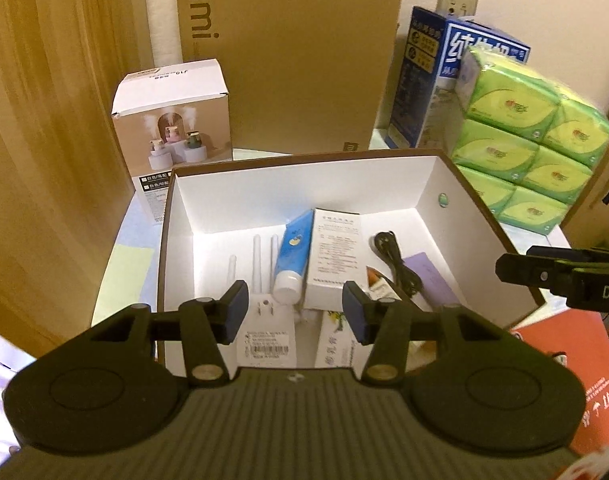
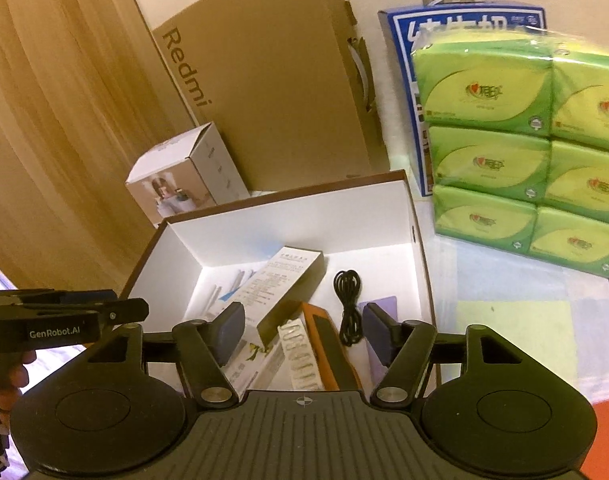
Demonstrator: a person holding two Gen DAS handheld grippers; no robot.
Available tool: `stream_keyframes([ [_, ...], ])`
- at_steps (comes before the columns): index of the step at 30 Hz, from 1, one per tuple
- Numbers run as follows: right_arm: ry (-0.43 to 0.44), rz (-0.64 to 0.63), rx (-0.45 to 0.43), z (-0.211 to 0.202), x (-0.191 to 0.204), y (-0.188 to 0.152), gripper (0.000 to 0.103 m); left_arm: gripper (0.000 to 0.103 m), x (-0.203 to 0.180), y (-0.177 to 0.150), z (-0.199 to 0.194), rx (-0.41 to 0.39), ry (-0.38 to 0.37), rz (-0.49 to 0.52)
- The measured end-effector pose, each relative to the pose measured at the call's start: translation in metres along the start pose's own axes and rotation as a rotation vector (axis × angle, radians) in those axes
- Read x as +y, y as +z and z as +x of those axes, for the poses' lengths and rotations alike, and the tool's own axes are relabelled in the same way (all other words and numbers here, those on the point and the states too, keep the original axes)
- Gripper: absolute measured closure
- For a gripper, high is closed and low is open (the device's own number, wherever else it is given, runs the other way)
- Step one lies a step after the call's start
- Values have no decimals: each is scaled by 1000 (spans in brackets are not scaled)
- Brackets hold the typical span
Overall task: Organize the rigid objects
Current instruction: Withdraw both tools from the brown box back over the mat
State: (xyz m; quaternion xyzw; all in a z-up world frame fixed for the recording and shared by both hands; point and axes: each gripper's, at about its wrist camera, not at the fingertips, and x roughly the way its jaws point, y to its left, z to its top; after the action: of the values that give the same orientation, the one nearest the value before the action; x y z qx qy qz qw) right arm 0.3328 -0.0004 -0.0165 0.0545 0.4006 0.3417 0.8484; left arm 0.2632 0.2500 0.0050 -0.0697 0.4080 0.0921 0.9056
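White card lines the open brown-rimmed storage box (image 1: 432,184), which sits on the pale patchwork surface (image 2: 516,320) with its top fully open. Inside lie a blue-and-white squeeze tube (image 1: 290,258), a tall white printed carton (image 1: 334,258) just beside it, a coiled black cable (image 2: 347,304), a flat lilac card (image 1: 428,276) and an orange-edged packet (image 2: 324,344); the far part of the box floor is bare.

The left hand-held gripper (image 1: 296,308) hangs over the box's near edge, its blue pads apart with nothing between them. The right hand-held gripper (image 2: 302,330) hangs over the near right part of the box, its pads also apart and gripping nothing.

A small white humidifier carton (image 1: 172,136) stands close to the far left corner of the box. A big brown Redmi cardboard box (image 1: 304,52) rises just behind the far wall. A wrapped stack of green tissue packs (image 2: 520,148) stands near the right wall, with a strip of bare surface between them. A wooden panel (image 1: 52,120) closes in the left side.
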Motion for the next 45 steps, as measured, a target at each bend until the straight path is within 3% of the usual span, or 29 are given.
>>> stream_keyframes([
  [20,10,37,-20,-71,1,-54,40,55,-42,-51,-68,-41,-45,1],
  [35,-47,75,71,-116,-31,-133,40,55,-84,-123,-75,59,-100,-12],
  [45,-123,121,124,-132,-60,-165,40,55,-118,-146,-63,101,-142,33],
])
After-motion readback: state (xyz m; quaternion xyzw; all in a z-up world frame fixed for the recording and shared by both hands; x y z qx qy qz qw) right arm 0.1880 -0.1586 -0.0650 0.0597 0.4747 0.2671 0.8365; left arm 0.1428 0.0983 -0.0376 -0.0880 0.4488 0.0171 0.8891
